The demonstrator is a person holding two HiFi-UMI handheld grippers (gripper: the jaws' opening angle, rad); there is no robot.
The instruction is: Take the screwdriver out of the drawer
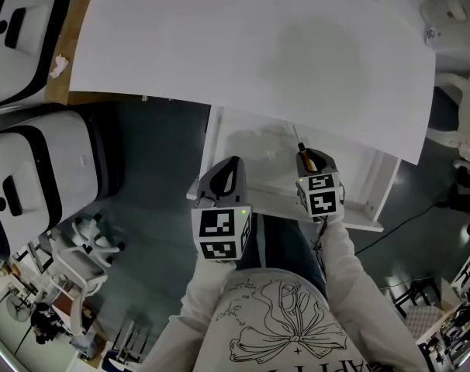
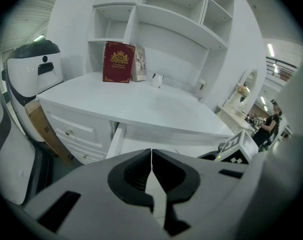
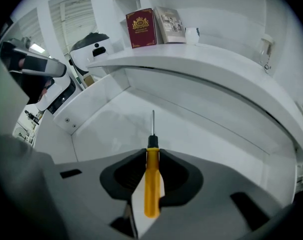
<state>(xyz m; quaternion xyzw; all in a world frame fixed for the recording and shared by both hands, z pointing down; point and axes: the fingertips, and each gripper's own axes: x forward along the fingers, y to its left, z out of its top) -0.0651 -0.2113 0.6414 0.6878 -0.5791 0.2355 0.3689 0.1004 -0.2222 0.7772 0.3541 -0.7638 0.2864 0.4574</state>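
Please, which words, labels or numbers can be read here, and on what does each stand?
"APTI", perhaps, cut by the picture's edge: print on the white shirt.
Gold lettering on the dark red hardcover book: too small to read.
Cover of the pale book beside it: blurred.

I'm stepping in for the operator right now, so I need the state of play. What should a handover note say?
Left gripper: shut, empty, near the front of the drawer.
Right gripper: shut on the yellow handle of the screwdriver, over the open drawer.
Done: drawer open, screwdriver gripped.
Left: lift it clear of the drawer.
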